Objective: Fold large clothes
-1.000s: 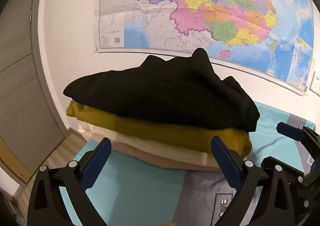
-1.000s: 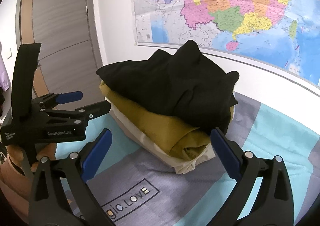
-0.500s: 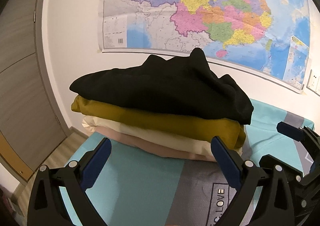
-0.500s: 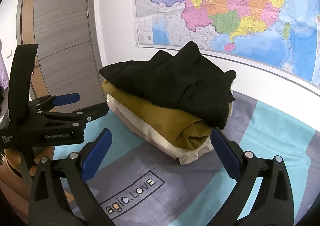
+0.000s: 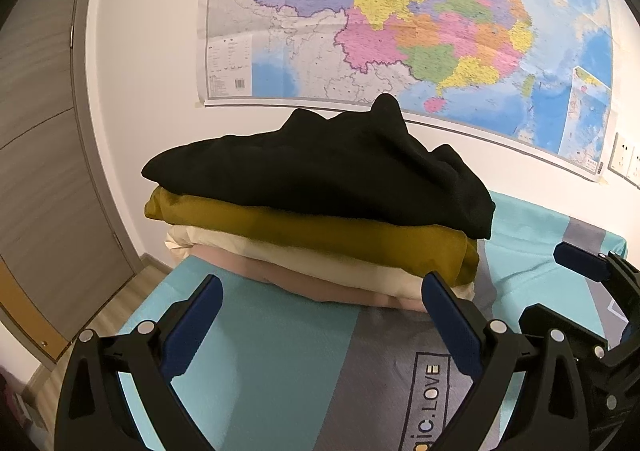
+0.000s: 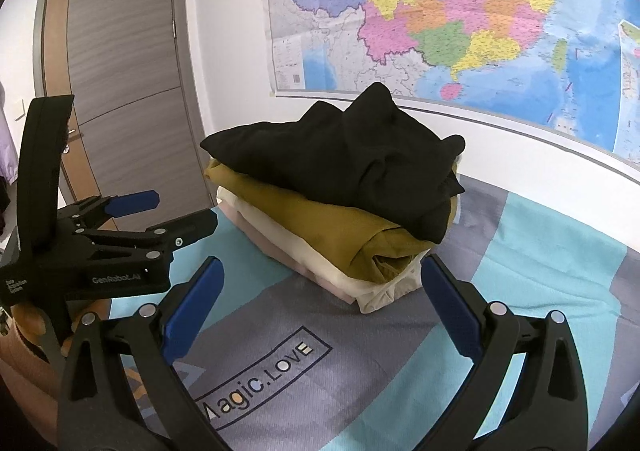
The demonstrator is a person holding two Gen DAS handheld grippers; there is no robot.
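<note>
Both my tools hang spread wide and empty, the left tool [image 5: 320,315] and right tool [image 6: 320,291] just short of the stack [image 5: 320,227] and touching nothing. Beyond them the stack sits on the bed [image 6: 540,251] against the wall, under the map [image 5: 420,23]: a black piece [image 6: 340,163] on top, then mustard [image 5: 320,231], cream [image 5: 300,255] and pink [image 5: 304,279] below. I judge the risk to be the black piece, which lies lumpy and droops over the right end, so a careless nudge from either tool could drag it off or skew the layers.
</note>
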